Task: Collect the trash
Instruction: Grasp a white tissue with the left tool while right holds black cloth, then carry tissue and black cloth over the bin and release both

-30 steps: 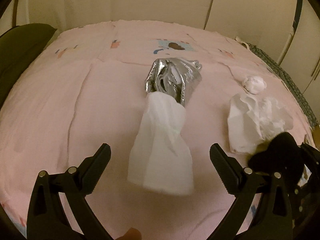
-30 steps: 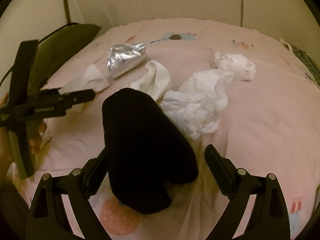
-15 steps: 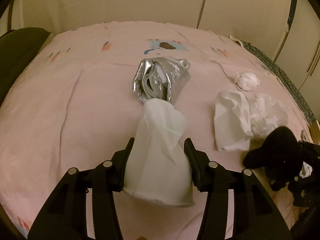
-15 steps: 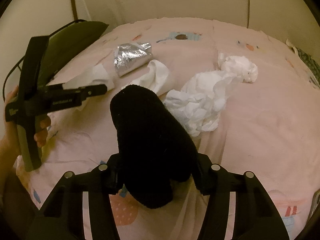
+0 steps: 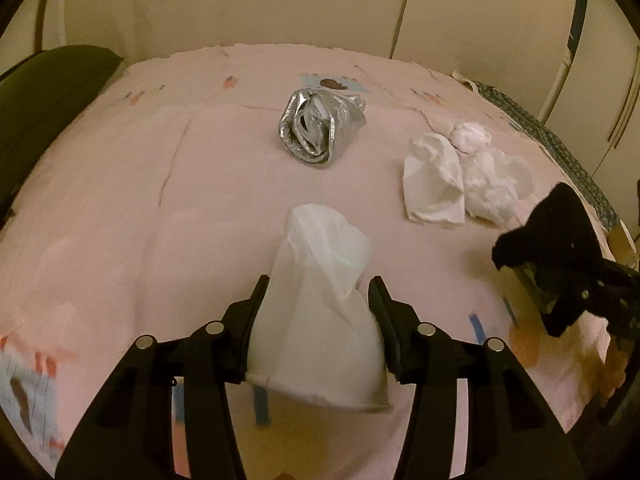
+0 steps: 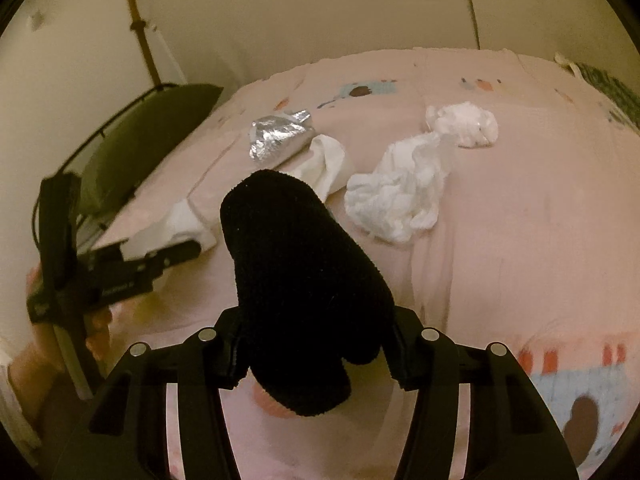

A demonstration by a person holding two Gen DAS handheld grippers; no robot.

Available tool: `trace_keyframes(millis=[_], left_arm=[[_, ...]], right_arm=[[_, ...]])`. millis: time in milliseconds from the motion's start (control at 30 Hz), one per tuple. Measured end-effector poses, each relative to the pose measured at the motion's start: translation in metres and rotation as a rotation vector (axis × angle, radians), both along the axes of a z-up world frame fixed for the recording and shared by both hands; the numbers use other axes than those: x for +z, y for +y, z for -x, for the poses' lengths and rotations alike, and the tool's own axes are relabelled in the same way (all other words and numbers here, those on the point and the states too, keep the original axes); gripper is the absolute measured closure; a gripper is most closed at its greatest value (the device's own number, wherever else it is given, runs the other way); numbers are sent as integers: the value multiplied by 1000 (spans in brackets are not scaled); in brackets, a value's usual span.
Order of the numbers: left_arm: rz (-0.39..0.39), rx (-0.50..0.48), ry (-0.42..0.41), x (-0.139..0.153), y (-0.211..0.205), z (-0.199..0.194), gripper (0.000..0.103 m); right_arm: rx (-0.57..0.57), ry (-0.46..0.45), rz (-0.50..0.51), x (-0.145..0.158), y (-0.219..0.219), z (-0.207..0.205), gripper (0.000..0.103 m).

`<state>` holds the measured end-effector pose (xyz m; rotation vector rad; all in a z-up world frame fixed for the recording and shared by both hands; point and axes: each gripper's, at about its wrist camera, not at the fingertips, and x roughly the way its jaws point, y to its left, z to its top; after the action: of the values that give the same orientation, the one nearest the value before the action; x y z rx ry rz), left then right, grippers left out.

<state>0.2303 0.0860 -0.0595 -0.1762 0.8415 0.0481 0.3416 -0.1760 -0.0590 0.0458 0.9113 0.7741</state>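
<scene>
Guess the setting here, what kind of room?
Most likely a bedroom. The work surface is a bed under a pink printed sheet, a dark pillow lies at its edge, and pale wardrobe-style doors stand behind it. Crumpled tissues and a silver wrapper litter the sheet.

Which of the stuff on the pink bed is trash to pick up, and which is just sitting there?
Trash for the job:
- white cup, held in the left gripper
- silver foil wrapper
- folded white napkin
- crumpled tissue
- small tissue ball

Just lying about, probably:
- black sock, though the right gripper grips it
- dark green cushion
- pink bedsheet
</scene>
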Motion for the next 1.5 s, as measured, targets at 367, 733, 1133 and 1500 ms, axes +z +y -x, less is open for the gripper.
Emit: trace_keyframes(millis=[367, 733, 1133, 1500], left_arm=[[4, -9, -47, 18, -28, 61, 52], [17, -31, -74, 26, -48, 115, 52], [-22, -54, -1, 3, -64, 160, 52], [34, -108, 55, -9, -104, 188, 52]], right_arm=[[4, -29, 7, 14, -3, 52, 52], [3, -33, 33, 21, -13, 107, 52], [62, -32, 94, 16, -14, 164, 52], [87, 127, 98, -13, -13, 194, 52]])
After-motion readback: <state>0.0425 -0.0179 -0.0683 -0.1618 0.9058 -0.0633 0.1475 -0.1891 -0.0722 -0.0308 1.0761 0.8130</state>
